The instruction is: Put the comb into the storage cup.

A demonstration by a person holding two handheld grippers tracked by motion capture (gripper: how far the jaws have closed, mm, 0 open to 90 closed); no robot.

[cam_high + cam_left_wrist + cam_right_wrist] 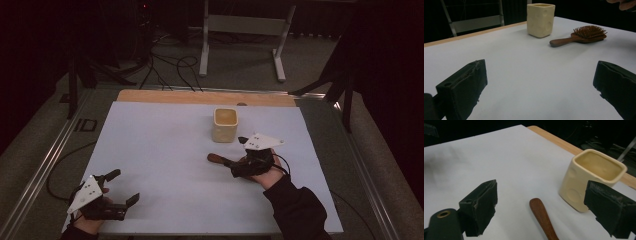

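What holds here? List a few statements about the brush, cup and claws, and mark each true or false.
1. The brush lies on the table. True.
2. The cup lies tipped on its side. False: it stands upright.
3. The right claw is open above the brush. True.
4. The left claw grips the cup. False: it is open, apart from it.
5. The brush lies bristles down. False: bristles up.

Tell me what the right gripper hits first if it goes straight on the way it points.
Probably the brush handle: it lies between the open jaws of the right gripper, straight ahead. The cream cup stands off to one side; depth is uncertain.
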